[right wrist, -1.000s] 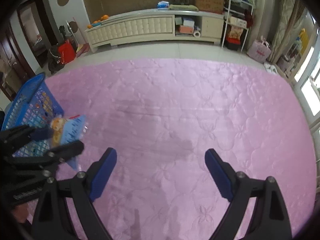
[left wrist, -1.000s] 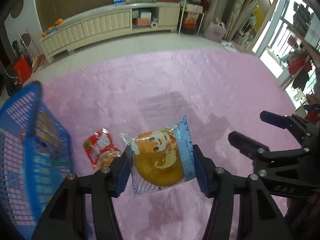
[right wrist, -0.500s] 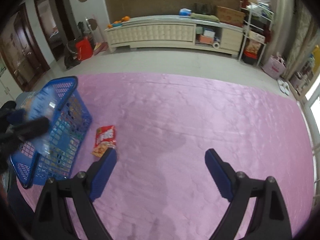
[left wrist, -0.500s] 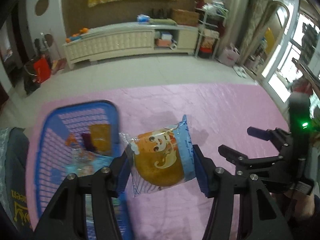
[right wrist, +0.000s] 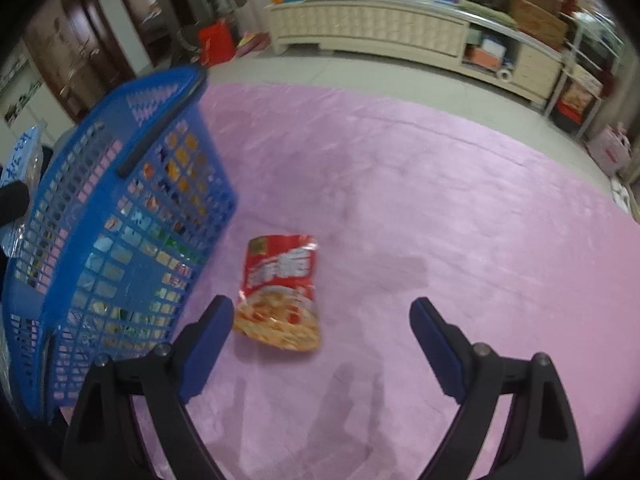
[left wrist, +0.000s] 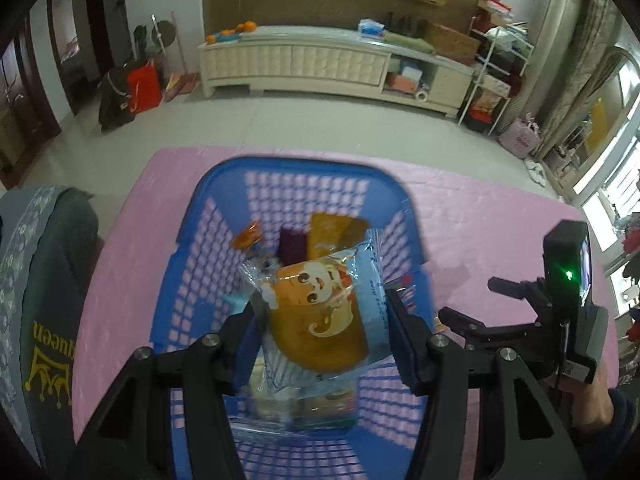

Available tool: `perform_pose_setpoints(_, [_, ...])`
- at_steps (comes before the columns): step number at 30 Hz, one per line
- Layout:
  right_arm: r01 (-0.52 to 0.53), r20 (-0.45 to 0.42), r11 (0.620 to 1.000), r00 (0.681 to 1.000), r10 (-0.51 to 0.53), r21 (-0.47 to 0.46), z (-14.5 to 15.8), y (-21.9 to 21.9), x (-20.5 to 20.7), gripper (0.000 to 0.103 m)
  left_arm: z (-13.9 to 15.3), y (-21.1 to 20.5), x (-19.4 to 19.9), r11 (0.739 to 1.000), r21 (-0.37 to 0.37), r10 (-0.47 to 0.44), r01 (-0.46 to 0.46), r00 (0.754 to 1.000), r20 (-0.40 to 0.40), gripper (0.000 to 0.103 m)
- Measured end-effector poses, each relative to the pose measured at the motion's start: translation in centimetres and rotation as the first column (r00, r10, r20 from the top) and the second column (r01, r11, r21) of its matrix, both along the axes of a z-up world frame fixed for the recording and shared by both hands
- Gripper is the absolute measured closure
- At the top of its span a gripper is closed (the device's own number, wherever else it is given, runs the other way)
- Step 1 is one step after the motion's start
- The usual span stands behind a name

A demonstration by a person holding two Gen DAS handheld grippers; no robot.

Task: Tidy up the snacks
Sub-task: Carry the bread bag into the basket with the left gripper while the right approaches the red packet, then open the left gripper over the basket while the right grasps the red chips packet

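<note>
- Basket (left wrist: pixel 208 208) sits on the pink cloth (right wrist: pixel 440 200), directly under the left gripper (left wrist: pixel 320 320).
- Left gripper clamps a cake pack (left wrist: pixel 316 312) above the basket's snacks.
- Right gripper (right wrist: pixel 322 326) gapes empty; red packet (right wrist: pixel 280 292) lies on the cloth between its fingers, nearer the left one.

The left gripper (left wrist: pixel 320 332) is pointing steeply downward above the blue basket (left wrist: pixel 192 280), its two blue-padded jaws pressing on either side of a cake packet (left wrist: pixel 316 320). The right gripper (right wrist: pixel 320 340) is angling down just beside the basket's outer wall, its jaws standing wide apart and gripping nothing. A bare hand (left wrist: pixel 592 400) with a dark sleeve is holding the right gripper's handle.
</note>
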State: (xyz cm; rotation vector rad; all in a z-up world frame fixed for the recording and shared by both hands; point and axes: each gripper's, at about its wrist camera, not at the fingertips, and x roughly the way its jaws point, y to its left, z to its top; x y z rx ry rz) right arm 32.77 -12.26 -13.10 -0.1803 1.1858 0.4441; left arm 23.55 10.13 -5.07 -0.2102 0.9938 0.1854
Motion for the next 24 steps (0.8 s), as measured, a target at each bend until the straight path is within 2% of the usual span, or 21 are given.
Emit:
perform_pose_setpoints(8, [-0.106,-0.057,0.993,0.993,0.103,-0.046,-4.1,3.2,1.2,0.03,-1.7,2.0,0.1,1.0,-0.016,-0.007,0.006,1.0,-0.023,0.049])
perform_pose_setpoints(12, [-0.146,0.008,0.984,0.989,0.147,-0.107,-4.2,4.4,0.8,0.037,-2.3,2.3,-0.6,0.998,-0.055,-0.018,0.016,0.999,-0.037,0.048])
perform_pose_setpoints(15, [-0.137,0.021,0.986,0.99,0.14,-0.096,-4.0,4.6,0.4,0.051,-2.7,2.0,-1.2,0.995,-0.093,-0.035,0.031,0.998,-0.046,0.048])
perform_pose_setpoints(16, [-0.141,0.017,0.986,0.99,0.143,-0.094,-3.9,4.7,0.2,0.066,-2.9,1.9,-1.5,0.995,-0.092,-0.042,0.037,0.998,-0.05,0.048])
perform_pose_setpoints(17, [-0.147,0.007,0.986,0.989,0.148,-0.083,-3.8,4.7,0.1,0.072,-3.0,1.7,-1.7,0.995,-0.088,-0.044,0.039,0.998,-0.053,0.048])
perform_pose_setpoints(20, [-0.162,-0.002,0.985,0.987,0.162,-0.064,-3.6,4.7,0.0,0.078,-3.2,1.3,-2.3,0.996,-0.085,-0.043,0.038,0.998,-0.056,0.048])
perform_pose_setpoints(24, [-0.136,-0.02,0.991,0.991,0.136,-0.017,-3.4,4.0,-1.2,0.079,-3.1,1.6,-3.1,0.995,-0.092,-0.043,0.037,0.998,-0.056,0.048])
